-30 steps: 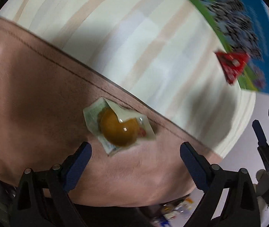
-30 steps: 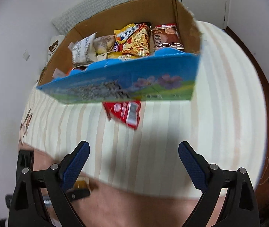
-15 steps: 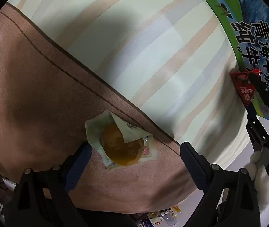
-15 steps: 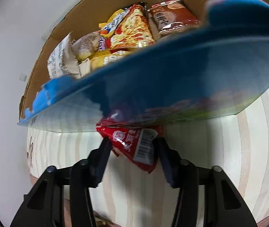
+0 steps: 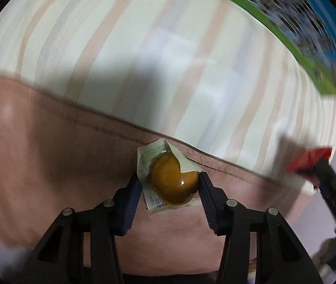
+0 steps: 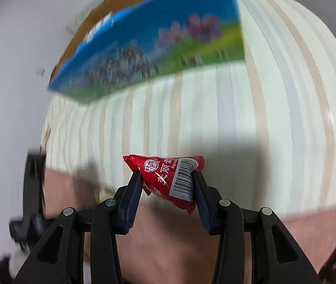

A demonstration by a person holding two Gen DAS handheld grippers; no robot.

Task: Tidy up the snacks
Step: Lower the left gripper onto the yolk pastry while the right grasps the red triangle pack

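Observation:
My left gripper (image 5: 169, 184) is shut on a clear-wrapped orange-brown jelly snack (image 5: 171, 181) over the pink band of the bed cover (image 5: 49, 146). My right gripper (image 6: 166, 181) is shut on a red snack packet (image 6: 170, 178) with a barcode, held above the striped sheet (image 6: 215, 123). In the left wrist view the right gripper and its red packet (image 5: 310, 158) show blurred at the far right. The blue and green carton (image 6: 158, 40) stands at the back; its contents are hidden in both views.
The striped sheet (image 5: 144, 54) covers the bed behind both grippers. The carton's blue-green side (image 5: 310, 35) runs along the upper right of the left wrist view. A white wall (image 6: 14, 71) lies to the left of the bed.
My left gripper closed on the jelly snack. My right gripper closed on the red packet at the foot of the carton and pulled it back and away from the carton.

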